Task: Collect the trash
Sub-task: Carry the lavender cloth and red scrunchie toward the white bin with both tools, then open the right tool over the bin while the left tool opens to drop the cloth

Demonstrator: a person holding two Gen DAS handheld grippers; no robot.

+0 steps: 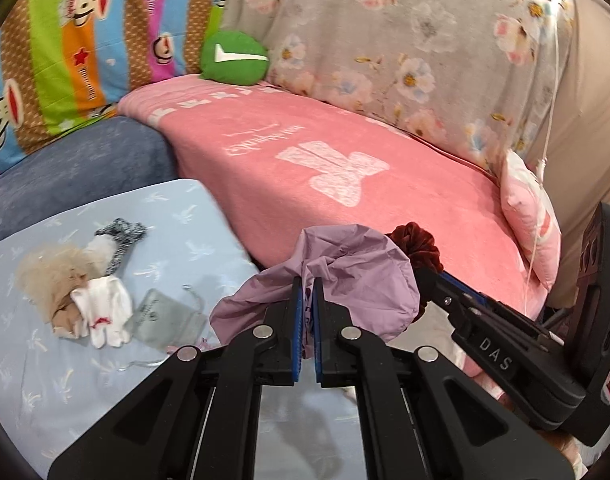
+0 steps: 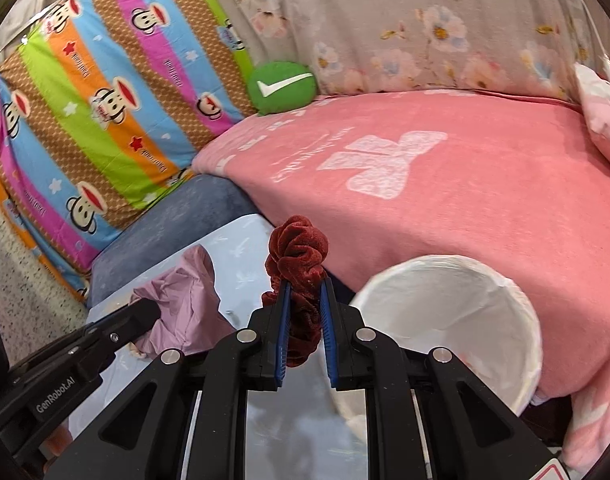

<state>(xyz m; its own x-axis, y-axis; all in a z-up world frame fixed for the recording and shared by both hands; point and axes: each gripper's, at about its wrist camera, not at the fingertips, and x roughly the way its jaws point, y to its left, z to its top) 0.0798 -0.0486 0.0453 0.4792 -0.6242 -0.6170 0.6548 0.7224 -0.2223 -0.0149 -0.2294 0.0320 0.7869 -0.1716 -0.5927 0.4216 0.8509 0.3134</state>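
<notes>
Red scrunchie (image 2: 301, 264) clamped in right gripper (image 2: 305, 284), beside white bin (image 2: 517, 364)

Both cams ride on the grippers, looking forward and a bit downward along the fingers, super close to whatever's in front. Left wrist view faces the pink blanket (image 1: 345, 168) with the right gripper (image 1: 427, 270) poking in at its right; right wrist view shows the same blanket and green cushion (image 2: 283, 86), left gripper (image 2: 155, 310) at lower left.
</notes>
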